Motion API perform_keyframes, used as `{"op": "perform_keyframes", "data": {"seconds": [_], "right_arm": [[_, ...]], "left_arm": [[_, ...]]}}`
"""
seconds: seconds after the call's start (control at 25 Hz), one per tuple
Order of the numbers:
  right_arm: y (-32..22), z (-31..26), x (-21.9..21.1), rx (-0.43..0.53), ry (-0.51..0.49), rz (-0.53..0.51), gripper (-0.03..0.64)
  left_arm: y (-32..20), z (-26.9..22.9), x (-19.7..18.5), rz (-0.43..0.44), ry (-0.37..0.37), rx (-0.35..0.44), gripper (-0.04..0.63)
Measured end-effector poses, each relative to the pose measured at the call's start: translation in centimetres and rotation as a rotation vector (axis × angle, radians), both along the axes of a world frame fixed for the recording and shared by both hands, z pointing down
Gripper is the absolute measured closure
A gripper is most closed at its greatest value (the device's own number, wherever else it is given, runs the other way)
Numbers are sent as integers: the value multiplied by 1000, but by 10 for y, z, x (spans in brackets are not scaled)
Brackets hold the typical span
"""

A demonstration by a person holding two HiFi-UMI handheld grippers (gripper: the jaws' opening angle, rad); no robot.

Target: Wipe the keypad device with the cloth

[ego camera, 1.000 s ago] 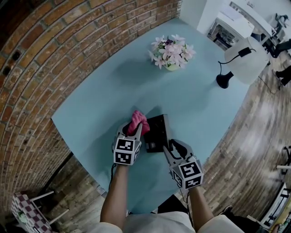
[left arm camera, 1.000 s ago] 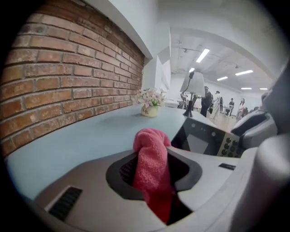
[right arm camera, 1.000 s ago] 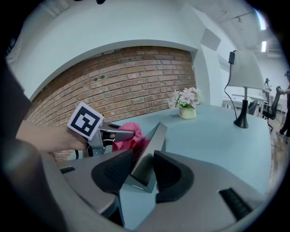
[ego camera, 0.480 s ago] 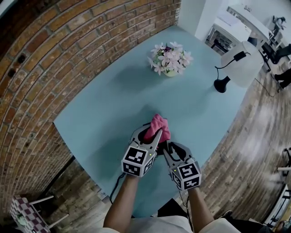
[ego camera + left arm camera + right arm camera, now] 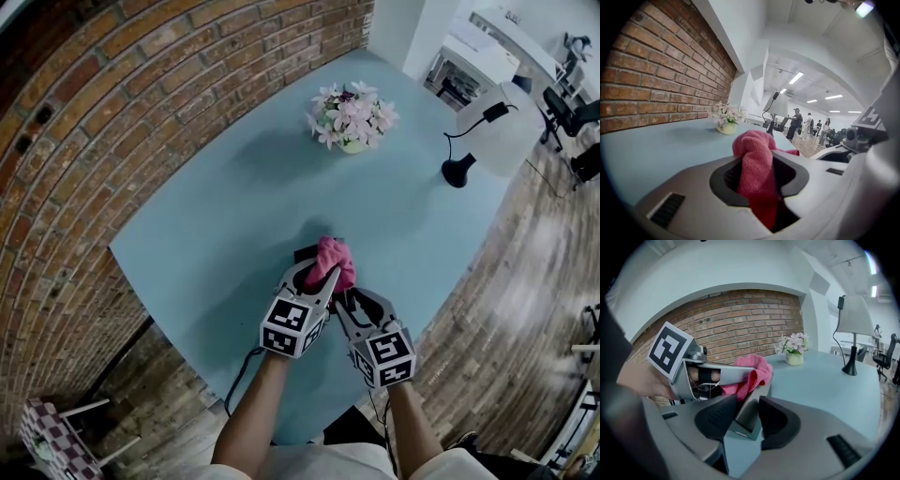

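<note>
**Firmly gripped cloth sits on the keypad device**

Low in the centre of the head view, the left gripper (image 5: pixel 322 274) has its two jaws closed on a pink cloth (image 5: pixel 757 161). In the left gripper view the cloth fills the gap between the jaws, and a rounded bunch of it stands out beyond the tips.

Just to the right of it, the right gripper (image 5: pixel 354 302) has its jaws only a little apart. They pinch the near corner of the keypad device (image 5: pixel 744 420), a flat grey slab, and both dark pads seem to touch it. In the right gripper view the bunch of cloth lies against the far upper edge of this device, at the centre of the frame, and the left gripper shows at its left.

In the head view the device is almost covered by the cloth and the two grippers; only a dark strip shows at the left of the cloth. It lies on a light blue table (image 5: pixel 216 216). Near the top centre of that view stands a pot of pale pink flowers (image 5: pixel 352 114), and at the upper right a desk lamp (image 5: pixel 487 131) with a black base. A brick wall (image 5: pixel 94 122) fills the upper left.
</note>
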State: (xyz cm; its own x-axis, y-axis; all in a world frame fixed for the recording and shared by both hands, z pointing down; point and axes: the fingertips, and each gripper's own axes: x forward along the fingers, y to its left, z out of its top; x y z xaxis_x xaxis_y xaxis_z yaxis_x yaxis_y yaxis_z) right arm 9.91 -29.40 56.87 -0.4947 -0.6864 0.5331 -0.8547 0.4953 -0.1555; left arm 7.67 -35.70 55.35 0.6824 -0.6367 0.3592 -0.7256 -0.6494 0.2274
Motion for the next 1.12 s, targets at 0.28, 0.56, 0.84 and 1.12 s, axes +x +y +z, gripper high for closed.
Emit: {"op": "perform_keyframes", "data": {"seconds": [0.28, 0.56, 0.84, 1.12], "right_arm": [[0, 0, 0, 0, -6, 2, 442], [0, 0, 1, 2, -13, 8, 442], [1, 0, 1, 0, -12, 8, 442], [0, 0, -1, 0, -6, -2, 442]], "left_arm": [[2, 6, -6, -28, 32, -18, 449], [3, 19, -18, -43, 26, -51, 449], [4, 33, -31, -54, 18, -78, 449], [3, 40, -40, -77, 36, -107, 449]]}}
